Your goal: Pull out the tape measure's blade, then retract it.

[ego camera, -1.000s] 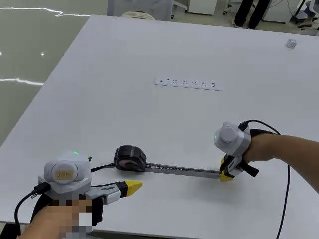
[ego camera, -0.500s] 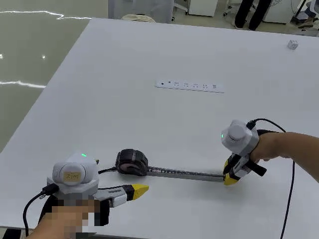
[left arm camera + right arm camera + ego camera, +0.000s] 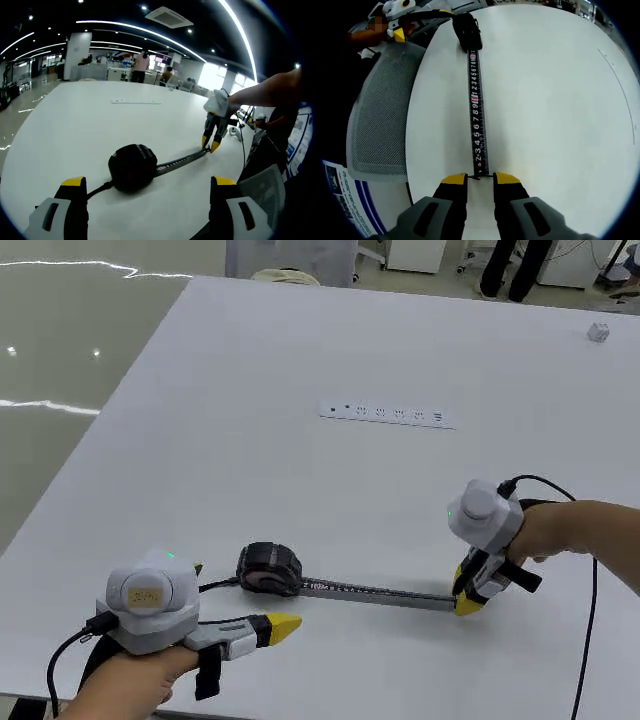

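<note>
Tape-measure case (image 3: pixel 268 568) lies on the white table (image 3: pixel 300 460), its blade (image 3: pixel 380 593) drawn out toward the right gripper (image 3: pixel 468 602), whose jaws pinch the end hook (image 3: pixel 476 175); left gripper (image 3: pixel 272 626) hovers spread just beside the case, gripping nothing; pulling further likely wants a low, straight draw, with the case steadied against sliding.

The tape measure (image 3: pixel 268 568) sits on the table (image 3: pixel 250 440), low in the middle of the head view. Its blade (image 3: pixel 380 593) runs right to the right gripper (image 3: pixel 467 603). The left gripper (image 3: pixel 275 627) is just below it, lower left. A power strip (image 3: pixel 387 414) lies higher up, well apart.
</note>
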